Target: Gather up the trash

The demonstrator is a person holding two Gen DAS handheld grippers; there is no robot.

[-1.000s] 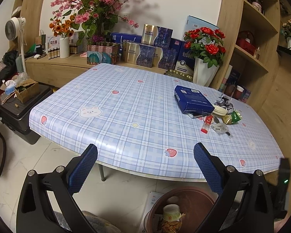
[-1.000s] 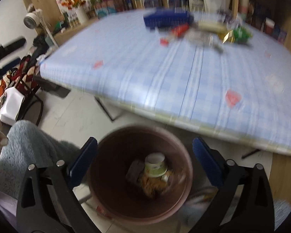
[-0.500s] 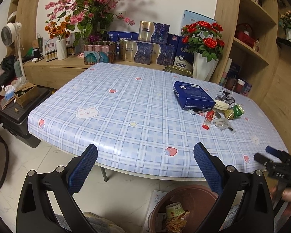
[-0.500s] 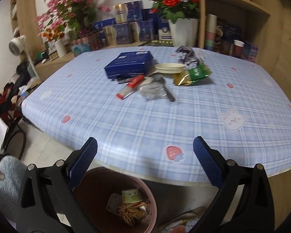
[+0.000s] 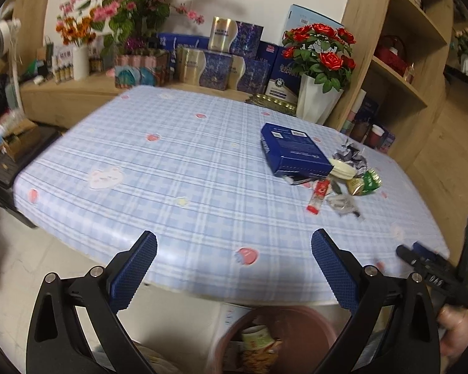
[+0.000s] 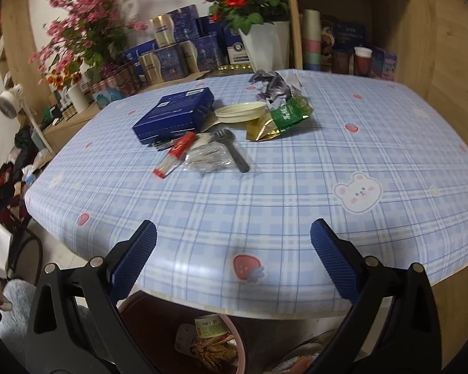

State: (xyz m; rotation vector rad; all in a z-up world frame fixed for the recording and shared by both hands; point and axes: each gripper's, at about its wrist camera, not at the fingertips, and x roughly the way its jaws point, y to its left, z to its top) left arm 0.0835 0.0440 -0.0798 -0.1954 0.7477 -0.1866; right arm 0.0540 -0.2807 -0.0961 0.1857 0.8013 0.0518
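Trash pile, on checked tabletop (image 6: 265, 187), far side from both claws, well apart from the near edge.

Blue box (image 6: 174, 115): flat cardboard, stiff, probably light. Too wide across the face; best taken across the thin edge.

Red-and-clear tube wrapper (image 6: 173, 155): lying just in front of the box, narrow, light, likely slippery. Best pinched across the middle.

Clear plastic wrapper (image 6: 207, 157): crumpled, soft, springy, almost weightless. Any raised fold good for a pinch.

Black plastic fork (image 6: 234, 149): partly under the clear wrapper, stiff, thin, lying flat. Handle end toward the claws the likeliest hold; may skid on the glossy cloth.

Cream lid (image 6: 240, 112): shallow, round, rigid plastic by the look. Rim the only hold.

Green-and-gold packet (image 6: 280, 120): foil, open, crinkled, light, slick. Pinch on the raised edge.

Silver crumpled foil (image 6: 273, 88): behind the packet, soft, bulky, easily squeezed.

Brown bin (image 6: 215, 339): on the floor below the near edge, already holding a paper cup and scraps.

Left claw (image 5: 234, 265): spread wide, empty, over the near edge.

Right claw (image 6: 234, 261): spread wide, empty, facing the pile, bin beneath.

Overall: nothing fragile or heavy; main risk judged to be thin pieces sliding rather than lifting.
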